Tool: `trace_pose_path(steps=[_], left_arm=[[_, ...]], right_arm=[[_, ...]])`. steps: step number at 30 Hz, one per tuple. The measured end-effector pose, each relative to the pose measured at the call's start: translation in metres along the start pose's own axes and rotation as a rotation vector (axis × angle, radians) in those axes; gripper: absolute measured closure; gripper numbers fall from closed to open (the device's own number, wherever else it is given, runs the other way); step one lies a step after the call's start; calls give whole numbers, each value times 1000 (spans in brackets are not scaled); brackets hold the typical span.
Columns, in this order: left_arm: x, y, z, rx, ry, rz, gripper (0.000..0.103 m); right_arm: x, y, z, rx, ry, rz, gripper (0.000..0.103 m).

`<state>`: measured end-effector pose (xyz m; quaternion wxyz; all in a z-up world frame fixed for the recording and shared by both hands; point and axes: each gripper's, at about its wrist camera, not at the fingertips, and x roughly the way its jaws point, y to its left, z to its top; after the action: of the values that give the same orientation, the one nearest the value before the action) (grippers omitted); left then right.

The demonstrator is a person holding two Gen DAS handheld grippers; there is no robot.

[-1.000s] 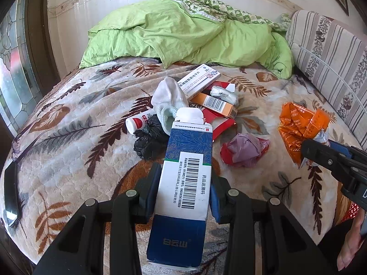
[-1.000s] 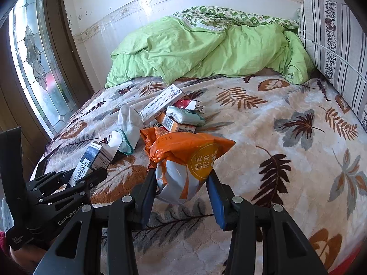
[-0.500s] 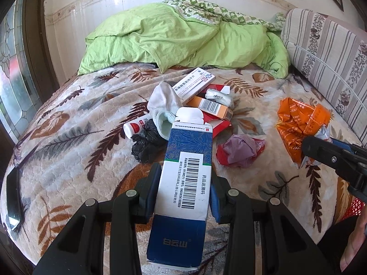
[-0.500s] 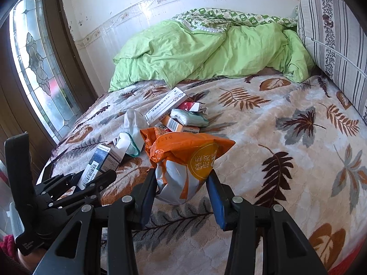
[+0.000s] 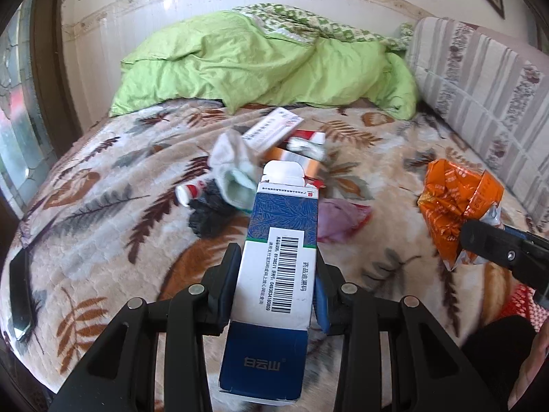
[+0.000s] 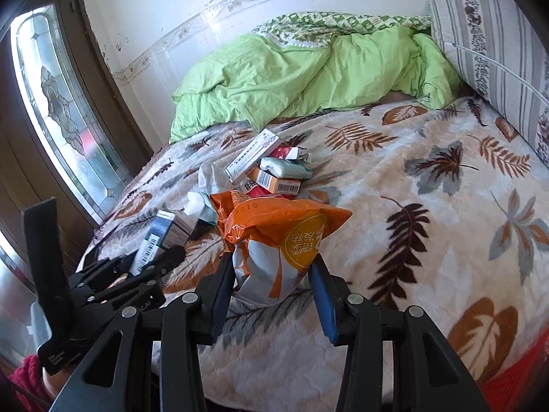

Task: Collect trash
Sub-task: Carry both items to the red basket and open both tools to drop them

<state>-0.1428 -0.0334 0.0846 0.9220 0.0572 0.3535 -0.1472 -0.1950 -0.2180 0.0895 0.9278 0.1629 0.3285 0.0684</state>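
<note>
My left gripper (image 5: 278,285) is shut on a blue and white medicine carton (image 5: 278,267) with a barcode, held above the bed. My right gripper (image 6: 272,283) is shut on a crumpled orange snack bag (image 6: 274,237). That bag (image 5: 453,202) and the right gripper's black finger (image 5: 494,245) show at the right of the left wrist view. The left gripper (image 6: 151,261) with its carton (image 6: 161,237) appears at the lower left of the right wrist view. More trash lies mid-bed: a white box (image 6: 254,159), an orange box (image 6: 274,182), a grey-green packet (image 6: 286,168) and a small red-capped bottle (image 5: 188,192).
A white sock (image 5: 230,164), a black wad (image 5: 209,218) and a pink crumpled wrapper (image 5: 339,219) lie on the leaf-patterned blanket (image 6: 429,206). A green quilt (image 6: 308,75) is heaped at the far end. A striped cushion (image 6: 494,44) lines the right side. A dark phone (image 5: 20,295) lies near the left edge.
Both grippers have pulled back a little from the pile with their loads still held; the trash on the bed looks smaller and farther. Nothing was let go.
</note>
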Motion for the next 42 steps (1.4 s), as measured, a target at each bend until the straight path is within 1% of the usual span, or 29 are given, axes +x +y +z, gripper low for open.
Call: trace_pose_path(steps=[2, 5, 6, 7, 8, 11, 12, 16, 18, 21, 23, 25, 26, 27, 28, 29, 30, 31, 32, 35, 38, 41, 42], left_arm=[[-7, -8, 1, 16, 5, -41, 66], [-20, -29, 5, 74, -7, -98, 66], [-26, -40, 8, 100, -12, -124, 66], [-29, -48, 9, 115, -14, -147, 66], [-34, -61, 13, 142, -12, -196, 66], [-46, -99, 23, 211, 3, -314, 66], [-50, -116, 26, 244, 9, -369, 66], [-66, -182, 26, 370, 32, -536, 66], [-68, -216, 22, 402, 75, -631, 66], [-61, -260, 14, 434, 152, -723, 66], [-55, -291, 4, 469, 195, -742, 66], [-48, -310, -3, 485, 237, -772, 66], [-46, -320, -6, 489, 256, -783, 62], [-42, -331, -9, 496, 279, -796, 56], [-41, -339, -11, 499, 295, -794, 40], [-42, -343, -12, 497, 297, -788, 37], [-44, -343, -12, 494, 286, -788, 37], [-45, -341, -11, 498, 281, -790, 37], [-45, -338, -10, 502, 275, -783, 37], [-48, -322, -5, 477, 237, -748, 36], [-46, -293, 5, 425, 207, -708, 36], [-42, -258, 14, 380, 163, -629, 36], [-40, -243, 18, 360, 145, -602, 36]], right_arm=[[-14, -6, -1, 6, -11, -5, 57], [-47, -25, -3, 46, -32, -16, 57], [-55, -30, -4, 58, -38, -21, 57], [-72, -42, -7, 84, -53, -37, 57], [-81, -48, -9, 97, -61, -49, 57], [-127, -84, -22, 171, -108, -128, 57], [-137, -92, -24, 188, -118, -148, 57], [-197, -139, -44, 287, -159, -277, 57], [-219, -156, -55, 320, -166, -330, 57], [-245, -184, -79, 394, -164, -421, 57], [-252, -202, -92, 450, -152, -448, 57], [-252, -219, -108, 514, -132, -468, 57], [-251, -226, -114, 537, -121, -474, 57], [-250, -231, -118, 554, -118, -482, 57], [-251, -235, -122, 566, -119, -485, 56], [-251, -239, -124, 580, -117, -487, 53], [-251, -242, -125, 596, -111, -485, 51], [-252, -244, -126, 599, -112, -486, 46], [-253, -244, -125, 595, -115, -494, 44], [-253, -245, -120, 571, -122, -505, 44], [-245, -239, -111, 545, -129, -470, 44], [-230, -225, -99, 511, -124, -428, 44], [-219, -217, -91, 485, -117, -396, 44]])
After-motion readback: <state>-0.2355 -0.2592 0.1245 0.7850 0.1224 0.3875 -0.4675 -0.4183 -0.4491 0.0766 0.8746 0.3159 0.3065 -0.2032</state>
